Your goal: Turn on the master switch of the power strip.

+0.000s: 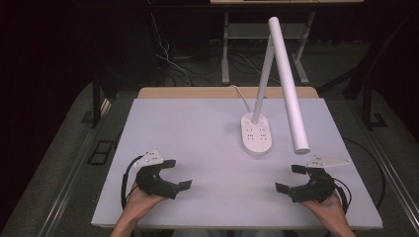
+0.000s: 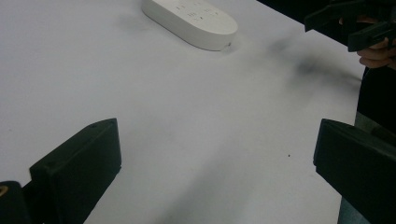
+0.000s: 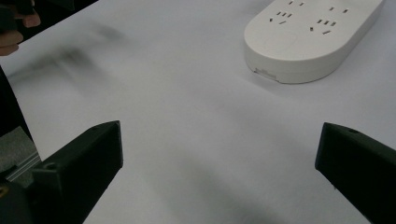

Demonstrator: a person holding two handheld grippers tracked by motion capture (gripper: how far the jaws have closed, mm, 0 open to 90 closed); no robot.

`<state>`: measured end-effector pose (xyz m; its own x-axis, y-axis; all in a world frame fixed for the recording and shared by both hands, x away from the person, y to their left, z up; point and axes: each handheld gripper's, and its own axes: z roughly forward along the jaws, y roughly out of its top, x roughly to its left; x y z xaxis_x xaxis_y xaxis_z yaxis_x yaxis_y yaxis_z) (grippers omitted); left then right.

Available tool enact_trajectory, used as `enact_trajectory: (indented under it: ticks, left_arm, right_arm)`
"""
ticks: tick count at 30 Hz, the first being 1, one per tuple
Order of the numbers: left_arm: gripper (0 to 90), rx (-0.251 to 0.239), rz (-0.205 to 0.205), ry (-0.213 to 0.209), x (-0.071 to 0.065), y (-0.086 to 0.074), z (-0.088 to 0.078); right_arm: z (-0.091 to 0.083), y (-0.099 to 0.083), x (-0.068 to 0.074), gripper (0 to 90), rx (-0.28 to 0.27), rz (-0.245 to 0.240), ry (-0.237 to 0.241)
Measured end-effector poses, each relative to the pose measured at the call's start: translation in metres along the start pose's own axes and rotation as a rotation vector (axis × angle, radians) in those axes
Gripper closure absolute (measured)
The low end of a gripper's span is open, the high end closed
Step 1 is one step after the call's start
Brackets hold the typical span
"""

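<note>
- Overhead, from the high view, a white desk lamp point(image 1: 257, 133) stands on the table point(image 1: 197, 128), its oval base right of centre and nearer the far edge, its cord leading off over that edge. The folded light bar point(image 1: 289, 84) slopes down toward the near right.
- Also in that view, the left gripper point(image 1: 179, 173) hangs by the near edge toward the left corner and the right gripper point(image 1: 290, 177) by the near edge toward the right corner; both have their jaws spread and hold nothing, and both are well apart from the lamp.
- Along the left gripper view, the wide-apart jaws frame bare table, with the lamp base point(image 2: 191, 21) far ahead at the top and the other hand's gripper at the upper right.
- Along the right gripper view, the jaws gape likewise, and the base point(image 3: 310, 39) lies ahead to the upper right; small marks on its top are probably touch controls, though they are too fine to read.
- Judging from this, the work is at its start, the approach not yet made. Next, one gripper would need to travel forward to the base or the bar, and steadying the base looks wise.
</note>
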<state>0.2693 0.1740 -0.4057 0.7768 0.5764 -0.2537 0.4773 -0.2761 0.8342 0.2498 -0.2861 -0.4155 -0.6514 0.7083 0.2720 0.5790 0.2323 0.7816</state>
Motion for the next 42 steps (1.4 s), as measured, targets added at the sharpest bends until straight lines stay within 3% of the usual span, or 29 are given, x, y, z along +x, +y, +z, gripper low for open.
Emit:
enact_trajectory:
  ticks: [13,42]
  left_arm:
    - [0.0,0.030,0.036,-0.010,0.002,0.022,0.004]
    - [0.8,0.083,0.074,-0.005,0.015,0.067,0.018]
  right_arm:
    - [-0.001,0.000,0.000,0.4,-0.004,0.005,-0.003]
    - [-0.001,-0.001,-0.001,0.4,0.002,0.008,0.000]
